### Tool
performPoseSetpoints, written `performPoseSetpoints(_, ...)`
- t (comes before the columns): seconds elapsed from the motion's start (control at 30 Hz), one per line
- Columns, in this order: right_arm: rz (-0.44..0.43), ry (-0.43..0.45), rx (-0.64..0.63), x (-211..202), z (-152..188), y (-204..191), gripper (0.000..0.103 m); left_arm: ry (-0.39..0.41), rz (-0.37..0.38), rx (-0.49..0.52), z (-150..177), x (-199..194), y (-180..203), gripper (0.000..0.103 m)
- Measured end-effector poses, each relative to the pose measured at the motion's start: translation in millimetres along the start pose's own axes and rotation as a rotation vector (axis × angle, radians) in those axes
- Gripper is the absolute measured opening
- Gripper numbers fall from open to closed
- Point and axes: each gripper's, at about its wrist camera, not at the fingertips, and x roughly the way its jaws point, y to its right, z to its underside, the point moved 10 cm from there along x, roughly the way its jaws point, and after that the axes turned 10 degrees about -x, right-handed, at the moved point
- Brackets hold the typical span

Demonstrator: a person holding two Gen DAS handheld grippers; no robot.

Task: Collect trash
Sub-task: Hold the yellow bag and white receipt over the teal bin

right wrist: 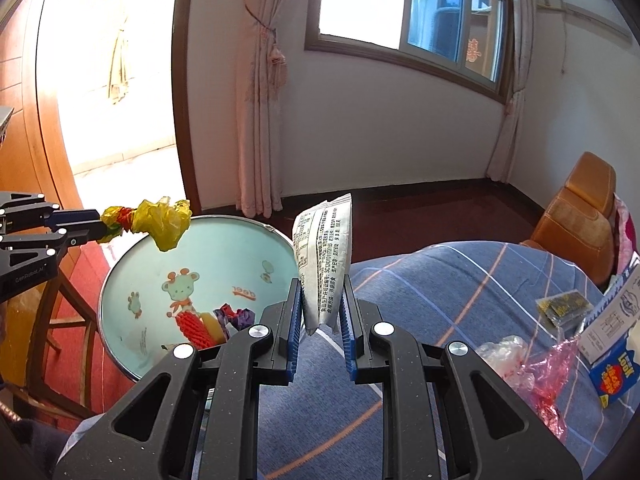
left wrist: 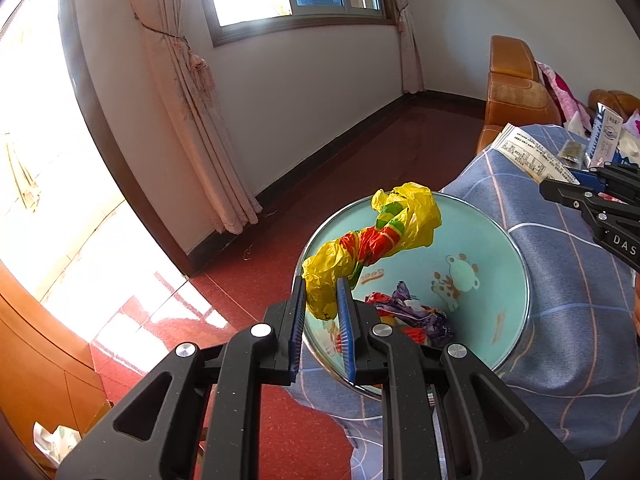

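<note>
Left grip: my left gripper [left wrist: 322,300] is clamped on one end of the crumpled yellow plastic bag with red and green print [left wrist: 372,240]; the rest of the bag juts forward, free of everything.
Why there: I hold it over the round pale-blue enamel basin with a cartoon deer inside [left wrist: 500,240], so that on release it should fall in, not on the floor.
Right grip: my right gripper [right wrist: 320,312] is pinched on the bottom edge of the white printed paper-like packet [right wrist: 322,264], which stands upright from the jaws.
Why upright: gripped low by a thin edge, the flat packet rises clear of the blue checked cloth [right wrist: 460,300] and can be carried across without dragging.
Basin: it sits left of the cloth-covered surface and already holds red, yellow and purple wrappers [right wrist: 212,322], so it serves as the bin.
Still to collect: a crumpled pink and clear wrapper [right wrist: 536,376], a small dark sachet [right wrist: 564,306] and a blue-and-white carton [right wrist: 612,344] lie on the cloth, well right of the basin.
Judgement: the left load is placed for dropping; the right one needs moving left over the rim first.
</note>
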Motion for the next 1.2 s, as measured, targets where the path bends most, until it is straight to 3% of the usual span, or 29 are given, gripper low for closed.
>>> performPoseSetpoints(0.9,-0.054,0.011,-0.079,14,-11,-27,0.019,0.030,-0.103,0.045,-3,2,-9,0.016)
performPoseSetpoints(1.2,-0.063,-0.007,-0.090,20,-10,-30,0.019,0.028,-0.097,0.050,-2,2,-6,0.016)
